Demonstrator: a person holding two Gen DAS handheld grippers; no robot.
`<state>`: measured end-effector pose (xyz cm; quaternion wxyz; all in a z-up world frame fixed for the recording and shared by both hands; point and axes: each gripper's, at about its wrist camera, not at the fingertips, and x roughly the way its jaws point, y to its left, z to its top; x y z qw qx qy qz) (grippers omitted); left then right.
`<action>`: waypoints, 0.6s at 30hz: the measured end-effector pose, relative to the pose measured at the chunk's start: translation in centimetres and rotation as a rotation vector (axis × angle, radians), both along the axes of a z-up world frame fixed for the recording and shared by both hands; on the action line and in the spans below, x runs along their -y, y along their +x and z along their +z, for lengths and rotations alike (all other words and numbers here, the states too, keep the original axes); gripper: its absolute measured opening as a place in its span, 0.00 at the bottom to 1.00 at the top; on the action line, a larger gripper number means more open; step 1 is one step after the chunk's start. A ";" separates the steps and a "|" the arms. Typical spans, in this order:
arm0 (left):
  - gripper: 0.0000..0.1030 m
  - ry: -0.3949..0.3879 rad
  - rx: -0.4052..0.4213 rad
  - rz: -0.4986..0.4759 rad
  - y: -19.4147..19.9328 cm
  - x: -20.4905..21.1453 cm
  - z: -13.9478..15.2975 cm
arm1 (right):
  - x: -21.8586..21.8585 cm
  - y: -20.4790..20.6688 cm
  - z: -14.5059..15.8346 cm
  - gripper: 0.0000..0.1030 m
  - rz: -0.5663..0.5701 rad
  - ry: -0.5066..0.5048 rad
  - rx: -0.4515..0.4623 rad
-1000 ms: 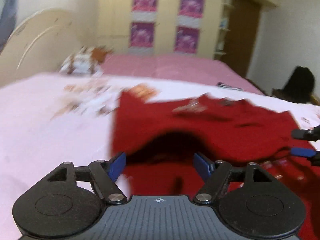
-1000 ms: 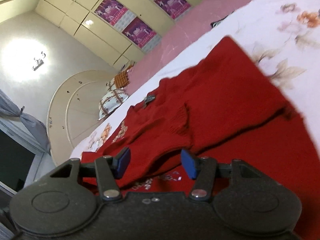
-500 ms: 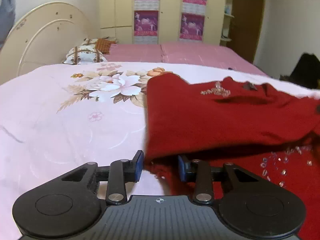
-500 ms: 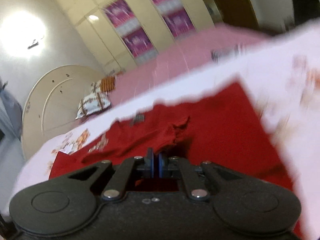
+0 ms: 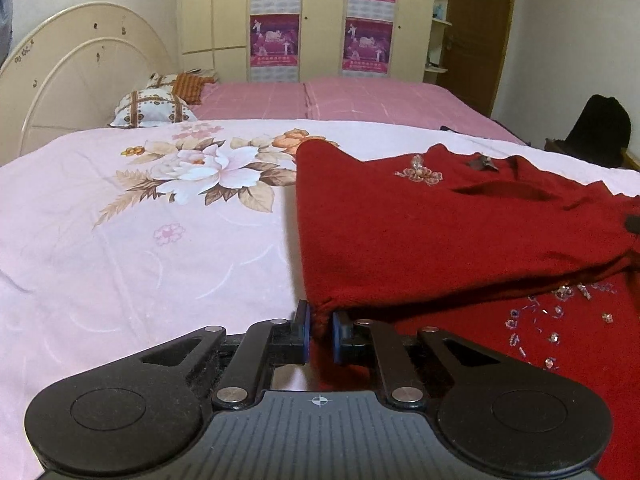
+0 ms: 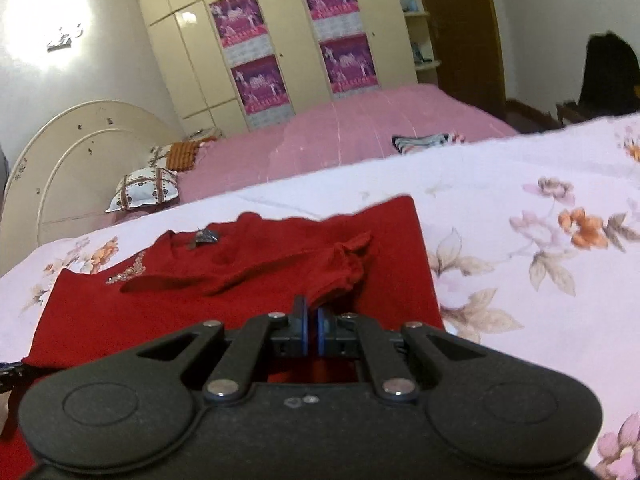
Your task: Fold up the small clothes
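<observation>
A red knit sweater (image 5: 460, 224) with beaded trim lies on the pink floral bedspread (image 5: 120, 240). It also shows in the right wrist view (image 6: 248, 280), with a sleeve folded across its body. My left gripper (image 5: 320, 334) is shut on the sweater's near left corner, and the cloth there is lifted off a lower red layer with sequins (image 5: 560, 320). My right gripper (image 6: 311, 328) is shut on red cloth at the near edge, just below the sleeve cuff (image 6: 352, 264).
A patterned pillow (image 5: 154, 108) and a cream headboard (image 5: 80, 80) stand at the back left. A second bed with a pink cover (image 5: 340, 100) lies behind, with a striped cloth (image 6: 424, 142) on it. A wardrobe with posters (image 5: 320, 20) lines the far wall.
Both grippers went from open to shut on the sweater. The left one closed on the corner over the last half second; the right one closed earlier and has steadied.
</observation>
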<state>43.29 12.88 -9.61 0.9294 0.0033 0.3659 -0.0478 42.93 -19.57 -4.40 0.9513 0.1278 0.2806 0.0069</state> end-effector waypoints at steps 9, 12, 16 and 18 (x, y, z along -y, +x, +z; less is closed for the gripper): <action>0.17 -0.005 0.034 0.004 -2.7 -2.6 2.0 | 0.8 0.5 -0.8 0.05 0.006 0.001 -0.037; 0.17 -0.118 0.091 -0.013 -1.8 -2.0 3.4 | 0.8 0.4 -0.7 0.05 0.011 -0.005 -0.025; 0.17 -0.116 0.016 -0.095 2.0 2.4 1.6 | 0.6 0.3 -0.4 0.06 0.000 -0.012 -0.002; 0.17 -0.129 -0.002 -0.080 2.7 2.7 0.1 | 0.6 0.4 -0.6 0.05 0.002 -0.040 0.001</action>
